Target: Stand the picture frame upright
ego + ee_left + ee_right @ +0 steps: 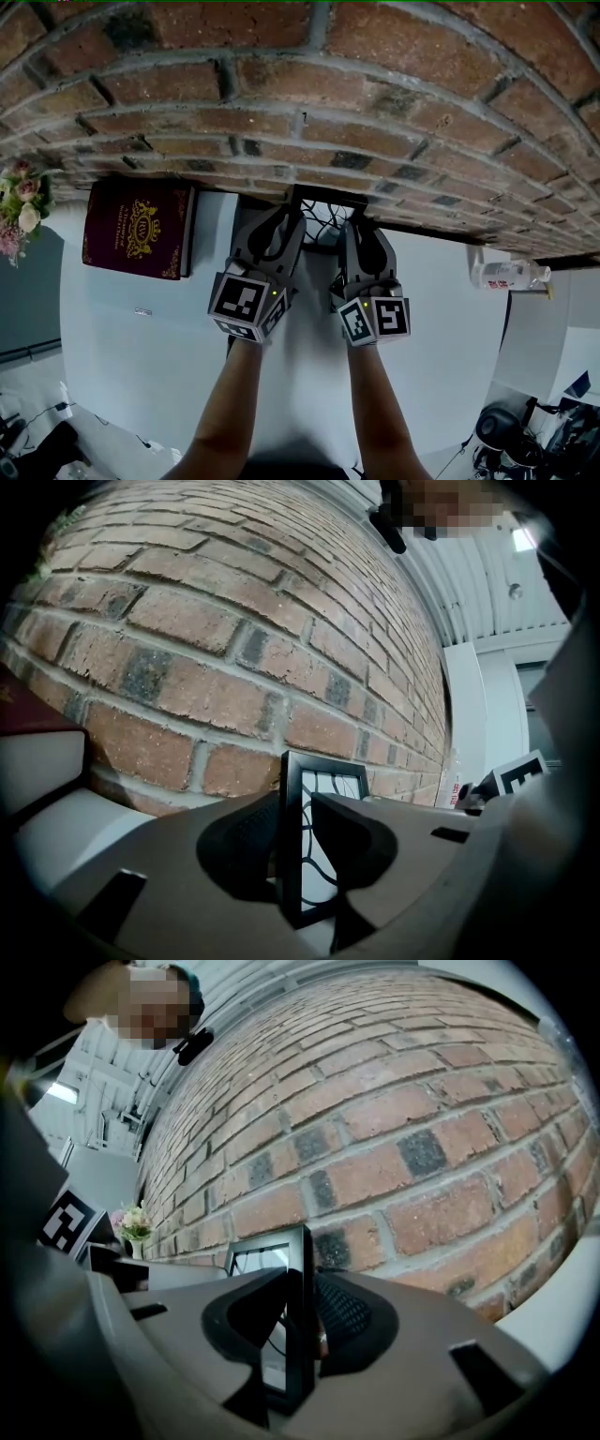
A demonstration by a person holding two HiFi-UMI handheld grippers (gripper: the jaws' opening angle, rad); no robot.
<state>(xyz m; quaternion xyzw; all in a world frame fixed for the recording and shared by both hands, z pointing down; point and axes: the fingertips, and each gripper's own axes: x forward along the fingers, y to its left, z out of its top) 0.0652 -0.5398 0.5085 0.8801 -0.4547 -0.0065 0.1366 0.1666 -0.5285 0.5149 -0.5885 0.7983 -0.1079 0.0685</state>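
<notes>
Black-rimmed rectangular picture frame (pixel 326 208) with a white, line-patterned face, upright on the white table (pixel 141 356) just before the red brick wall (pixel 300 84). We judge toppling the chief risk: a pad that catches the rim on withdrawal would drag the picture frame forward, and a shallow lean against the wall could let its foot slide out. The left gripper (pixel 284 217) straddles the frame's left edge and the right gripper (pixel 357 225) its right edge. We read both pairs of jaws as slightly parted, pads close beside the rim but apparently not pressing it.
</notes>
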